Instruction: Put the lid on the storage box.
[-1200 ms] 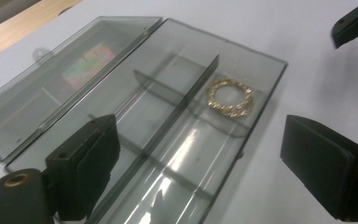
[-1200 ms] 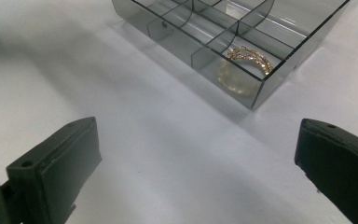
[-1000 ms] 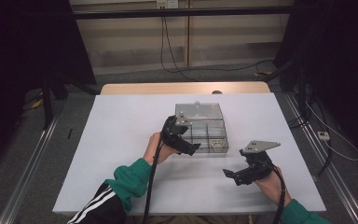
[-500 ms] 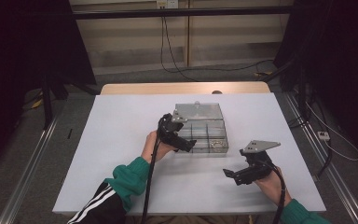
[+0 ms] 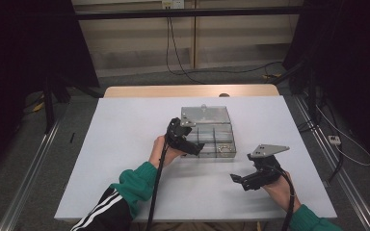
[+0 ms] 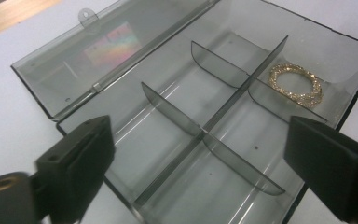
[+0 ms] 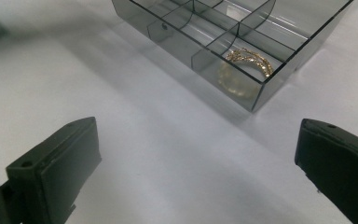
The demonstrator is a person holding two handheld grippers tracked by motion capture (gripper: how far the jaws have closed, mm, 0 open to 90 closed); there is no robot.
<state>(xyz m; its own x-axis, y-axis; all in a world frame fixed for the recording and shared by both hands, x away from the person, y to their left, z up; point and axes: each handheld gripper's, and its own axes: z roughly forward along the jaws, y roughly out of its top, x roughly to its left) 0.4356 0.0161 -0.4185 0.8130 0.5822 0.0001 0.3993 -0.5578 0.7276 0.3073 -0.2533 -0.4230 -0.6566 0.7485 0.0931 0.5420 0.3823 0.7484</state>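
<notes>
A smoky clear compartment box (image 5: 217,131) lies mid-table with its lid (image 5: 205,114) folded open behind it. A gold bracelet (image 6: 294,83) rests in one corner compartment, the one nearest my right gripper (image 7: 251,63); the other compartments (image 6: 177,93) look empty. My left gripper (image 5: 191,145) hovers over the box's near left edge. Its jaws (image 6: 205,158) stand wide apart and have just been closing a little, with nothing pinched between them. My right gripper (image 5: 238,182) rests low over the table, right of and nearer than the box. It is open (image 7: 196,158), with bare table between its jaws.
A white sheet (image 5: 125,144) covers the table, with a wooden strip (image 5: 188,90) at its far edge. Cables (image 5: 156,192) trail from both grippers toward the near edge. Dark curtains and rails flank the table.
The left gripper has shifted slightly to the left at the box's near edge. The right gripper has kept still.
</notes>
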